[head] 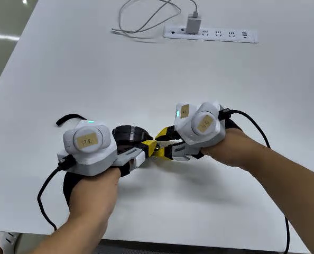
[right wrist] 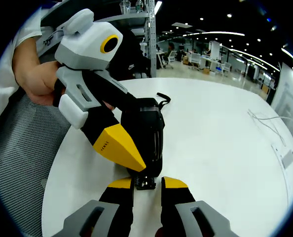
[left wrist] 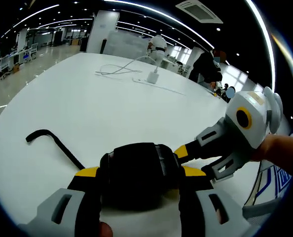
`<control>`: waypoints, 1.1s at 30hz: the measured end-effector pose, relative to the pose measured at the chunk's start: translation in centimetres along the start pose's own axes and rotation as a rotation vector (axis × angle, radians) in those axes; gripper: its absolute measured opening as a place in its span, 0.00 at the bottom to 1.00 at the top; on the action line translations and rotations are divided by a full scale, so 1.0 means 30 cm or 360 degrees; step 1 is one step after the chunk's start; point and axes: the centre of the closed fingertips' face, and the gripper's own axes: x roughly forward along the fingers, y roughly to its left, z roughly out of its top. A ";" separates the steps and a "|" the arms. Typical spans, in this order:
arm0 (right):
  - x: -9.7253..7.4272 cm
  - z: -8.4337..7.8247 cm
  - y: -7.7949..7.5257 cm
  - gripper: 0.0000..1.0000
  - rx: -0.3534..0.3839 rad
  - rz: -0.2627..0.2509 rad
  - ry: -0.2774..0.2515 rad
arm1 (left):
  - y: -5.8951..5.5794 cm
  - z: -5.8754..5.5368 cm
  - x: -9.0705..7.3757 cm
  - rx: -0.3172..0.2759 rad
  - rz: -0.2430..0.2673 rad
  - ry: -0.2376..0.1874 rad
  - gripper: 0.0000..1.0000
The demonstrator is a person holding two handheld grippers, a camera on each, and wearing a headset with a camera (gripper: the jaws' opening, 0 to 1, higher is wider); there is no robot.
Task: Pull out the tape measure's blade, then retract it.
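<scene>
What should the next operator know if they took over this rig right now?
Left gripper: shut on the tape measure case, on or just above the table.
Right gripper: fingers closed on the blade hook at the case mouth.
Done: both grips look set. No blade length shows yet.
Left: draw the hook away from the case to extend the blade, then let it retract.
</scene>
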 end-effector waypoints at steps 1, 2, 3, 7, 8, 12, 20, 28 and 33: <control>0.000 0.000 0.000 0.18 -0.0001 -0.0001 0.0002 | 0.000 0.000 0.000 -0.0001 0.0001 -0.0001 0.60; -0.001 0.000 0.000 0.18 0.0002 -0.0003 0.0001 | 0.000 0.000 0.000 0.0001 0.0001 0.0000 0.60; -0.002 0.002 0.001 0.18 0.0014 -0.0003 -0.0003 | 0.000 0.001 0.000 0.0006 0.0003 -0.0004 0.60; -0.006 0.003 -0.001 0.19 0.0023 -0.0009 -0.0001 | -0.004 0.007 -0.001 0.0053 0.0010 -0.0014 0.61; -0.009 0.002 -0.003 0.19 0.0025 -0.0014 -0.0001 | -0.002 0.010 -0.002 0.0045 0.0006 -0.0019 0.61; -0.020 0.003 -0.003 0.20 0.0042 -0.0022 -0.0012 | 0.016 0.019 -0.013 0.0040 0.0017 -0.0039 0.65; -0.023 0.004 -0.004 0.21 0.0069 -0.0033 -0.0020 | -0.006 0.036 -0.023 0.0044 -0.0030 -0.0081 0.68; -0.058 0.006 -0.005 0.28 0.0124 -0.0095 -0.0051 | -0.017 0.034 -0.055 0.0140 -0.0077 -0.0080 0.77; -0.084 0.006 -0.002 0.35 0.0157 -0.0143 -0.0065 | -0.021 0.034 -0.086 0.0207 -0.0098 -0.0084 0.85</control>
